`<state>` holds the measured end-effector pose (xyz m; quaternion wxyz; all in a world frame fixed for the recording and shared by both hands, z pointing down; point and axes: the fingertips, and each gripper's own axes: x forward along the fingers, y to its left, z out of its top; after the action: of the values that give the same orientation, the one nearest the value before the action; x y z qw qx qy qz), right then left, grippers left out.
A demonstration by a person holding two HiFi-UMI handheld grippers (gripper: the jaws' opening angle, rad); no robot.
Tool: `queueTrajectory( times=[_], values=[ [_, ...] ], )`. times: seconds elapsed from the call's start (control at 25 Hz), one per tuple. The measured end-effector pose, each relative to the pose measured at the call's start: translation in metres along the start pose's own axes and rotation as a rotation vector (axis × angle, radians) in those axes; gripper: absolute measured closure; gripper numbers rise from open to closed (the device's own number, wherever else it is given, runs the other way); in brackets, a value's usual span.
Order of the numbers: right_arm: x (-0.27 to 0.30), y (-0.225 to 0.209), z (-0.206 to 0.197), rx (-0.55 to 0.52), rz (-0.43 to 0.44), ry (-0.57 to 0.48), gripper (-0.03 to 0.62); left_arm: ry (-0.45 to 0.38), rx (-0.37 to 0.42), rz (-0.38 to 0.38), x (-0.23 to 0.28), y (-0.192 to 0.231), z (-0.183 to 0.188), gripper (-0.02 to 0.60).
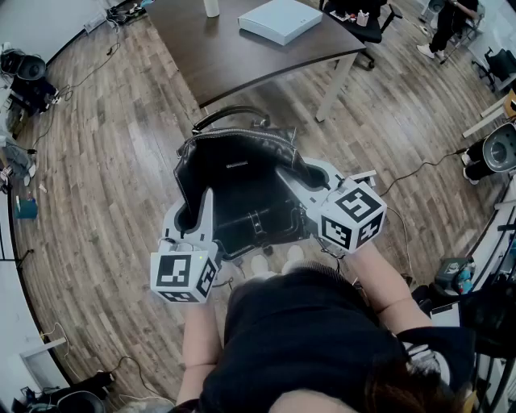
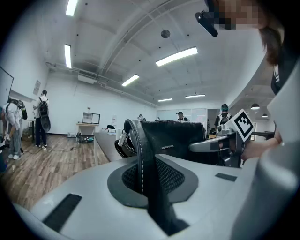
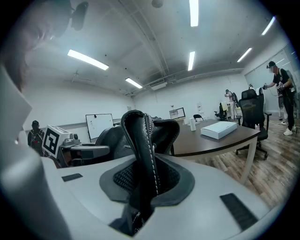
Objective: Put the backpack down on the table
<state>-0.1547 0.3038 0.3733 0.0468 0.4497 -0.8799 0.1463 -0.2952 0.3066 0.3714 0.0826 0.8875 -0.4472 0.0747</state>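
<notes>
I hold a black leather backpack [image 1: 238, 189] in the air over the wooden floor, short of the dark table [image 1: 242, 60]. Its mouth hangs open and its top handle [image 1: 230, 113] points toward the table. My left gripper [image 1: 191, 211] is shut on a black stitched strap [image 2: 145, 159] at the bag's left side. My right gripper [image 1: 302, 173] is shut on a matching strap [image 3: 143, 150] at the right side. In the left gripper view the strap runs between the grey jaws of the left gripper [image 2: 147, 180], with the bag body [image 2: 176, 136] beyond. In the right gripper view the right gripper [image 3: 143, 180] clamps its strap.
A white box [image 1: 280, 19] and a white cup [image 1: 211, 6] lie on the table's far part. An office chair [image 1: 363, 20] stands behind it. Cables run over the floor at right [image 1: 419, 169]. People stand far off [image 2: 42, 117].
</notes>
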Motion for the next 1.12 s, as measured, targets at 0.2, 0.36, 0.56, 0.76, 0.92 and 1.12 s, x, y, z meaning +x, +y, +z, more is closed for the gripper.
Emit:
queueTrajectory(
  times=[0.2, 0.36, 0.56, 0.76, 0.92, 1.12],
  values=[
    [-0.004, -0.010, -0.002, 0.006, 0.005, 0.004, 0.510, -0.001, -0.013, 0.011, 0.006, -0.009, -0.002, 0.522],
    [-0.001, -0.015, -0.002, 0.029, 0.014, 0.005, 0.503, 0.015, -0.014, 0.011, 0.011, -0.008, -0.001, 0.522],
    [-0.023, -0.056, -0.011, 0.054, 0.023, 0.022, 0.503, 0.043, -0.016, 0.024, 0.041, -0.044, -0.008, 0.522],
    [-0.040, -0.080, -0.009, 0.057, 0.033, 0.018, 0.502, 0.045, -0.007, 0.033, 0.059, -0.067, -0.006, 0.522],
    [-0.050, -0.096, -0.011, 0.070, 0.034, 0.019, 0.502, 0.059, -0.003, 0.035, 0.072, -0.081, -0.008, 0.521],
    [-0.060, -0.119, -0.014, 0.075, 0.027, 0.024, 0.503, 0.082, -0.005, 0.037, 0.091, -0.098, -0.012, 0.520]
  ],
)
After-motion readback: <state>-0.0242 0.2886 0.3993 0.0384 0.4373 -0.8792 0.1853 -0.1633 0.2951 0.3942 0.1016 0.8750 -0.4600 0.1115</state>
